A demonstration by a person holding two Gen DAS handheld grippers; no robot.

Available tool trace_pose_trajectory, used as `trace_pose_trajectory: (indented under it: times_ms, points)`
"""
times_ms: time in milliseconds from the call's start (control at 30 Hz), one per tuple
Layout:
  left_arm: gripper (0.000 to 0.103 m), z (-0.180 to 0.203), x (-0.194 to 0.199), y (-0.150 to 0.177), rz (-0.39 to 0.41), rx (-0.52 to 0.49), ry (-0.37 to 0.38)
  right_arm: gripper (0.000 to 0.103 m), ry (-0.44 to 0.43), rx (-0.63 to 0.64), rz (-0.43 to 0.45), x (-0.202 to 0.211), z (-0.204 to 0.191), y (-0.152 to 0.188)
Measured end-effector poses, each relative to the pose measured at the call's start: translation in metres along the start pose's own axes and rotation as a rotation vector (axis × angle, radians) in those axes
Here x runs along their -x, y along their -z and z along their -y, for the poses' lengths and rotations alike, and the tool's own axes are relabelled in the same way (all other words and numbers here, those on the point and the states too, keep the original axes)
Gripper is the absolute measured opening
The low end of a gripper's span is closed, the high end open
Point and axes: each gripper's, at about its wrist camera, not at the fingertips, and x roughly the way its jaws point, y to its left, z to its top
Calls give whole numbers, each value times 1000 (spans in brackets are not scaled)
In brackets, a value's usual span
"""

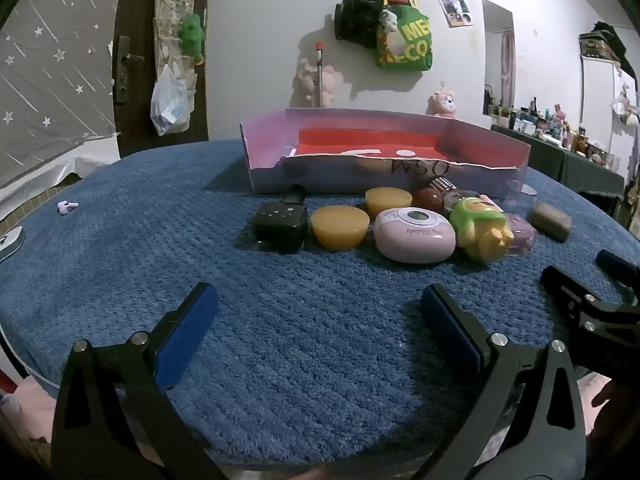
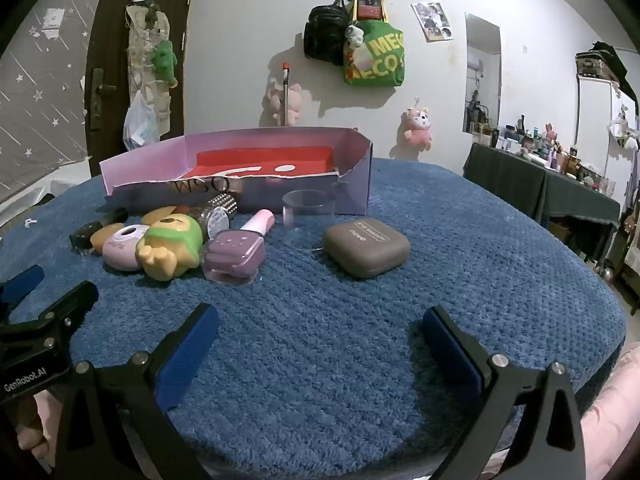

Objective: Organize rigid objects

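The left gripper (image 1: pixel 319 312) is hovering low, with its jaws standing wide apart and nothing between its blue pads (image 1: pixel 188 332). The right gripper (image 2: pixel 319 332) is hovering level beside it, its jaws likewise spread wide and gripping nothing. Each gripper is appearing at the edge of the other's view, the two sitting near each other.

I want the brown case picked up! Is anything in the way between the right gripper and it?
No. In the right wrist view, only bare blue blanket lies between the open right gripper and the brown case.
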Motion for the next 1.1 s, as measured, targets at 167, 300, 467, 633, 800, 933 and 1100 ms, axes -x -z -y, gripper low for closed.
trace_pose_trajectory:
  times_ms: [167,300,467,633,800,933,1100]
  points:
    - [103,0,0,0,1,-1,1,103,-1,-2,7,0,0,0]
    - [103,0,0,0,1,-2,0,103,-1,-3,6,0,0,0]
    - [103,0,0,0,1,0,0,103,-1,-2,6,0,0,0]
    - [103,0,0,0,0,0,1,103,-1,-3,7,0,0,0]
    - [103,0,0,0,1,1,1,103,-1,-3,7,0,0,0]
    - [103,0,0,0,0,1,1,103,-1,-3,7,0,0,0]
    - [103,0,0,0,1,1,1,103,-1,-3,8,0,0,0]
